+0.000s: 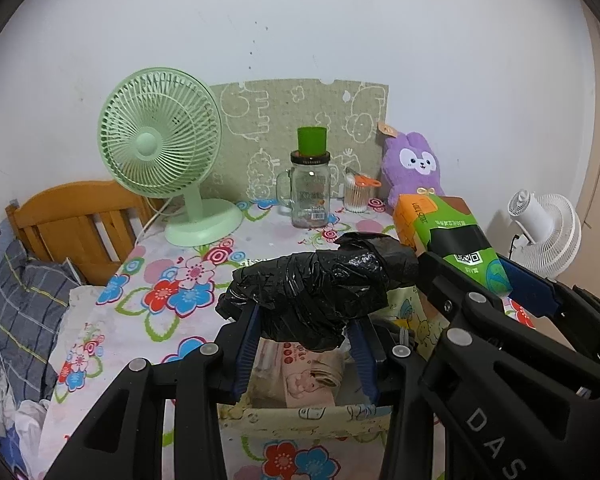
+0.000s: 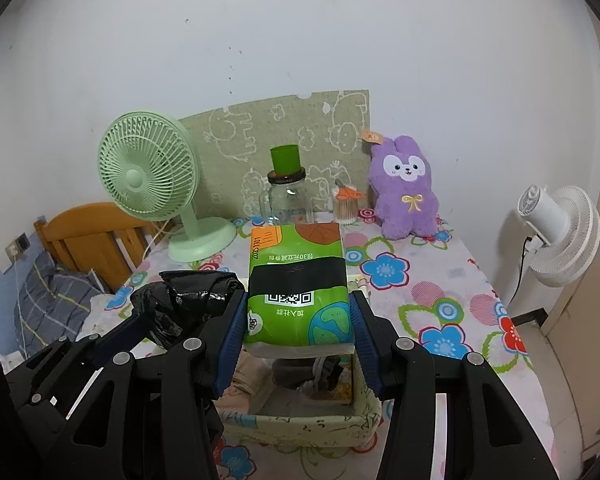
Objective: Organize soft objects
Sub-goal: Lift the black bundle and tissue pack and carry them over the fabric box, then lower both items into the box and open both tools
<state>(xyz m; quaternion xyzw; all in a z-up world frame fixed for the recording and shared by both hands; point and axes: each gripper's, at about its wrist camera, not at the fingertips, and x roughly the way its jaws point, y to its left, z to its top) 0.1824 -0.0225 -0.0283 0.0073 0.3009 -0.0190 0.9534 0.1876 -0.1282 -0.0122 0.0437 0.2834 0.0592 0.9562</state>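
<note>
The left gripper [image 1: 304, 322] was clamped part-way on a crumpled black plastic bag [image 1: 316, 292], held just above the fabric bin [image 1: 300, 416]. Beside it on the right, the right gripper [image 2: 298, 334] pinched a green tissue pack [image 2: 298, 280] over the same bin (both loads looked soft). Lowering each squarely inside the rim before letting go would likely serve best. The bin's contents [image 2: 320, 372] under the pack were shadowed and hard to identify, and its near wall was partly cut off by the fingers.
</note>
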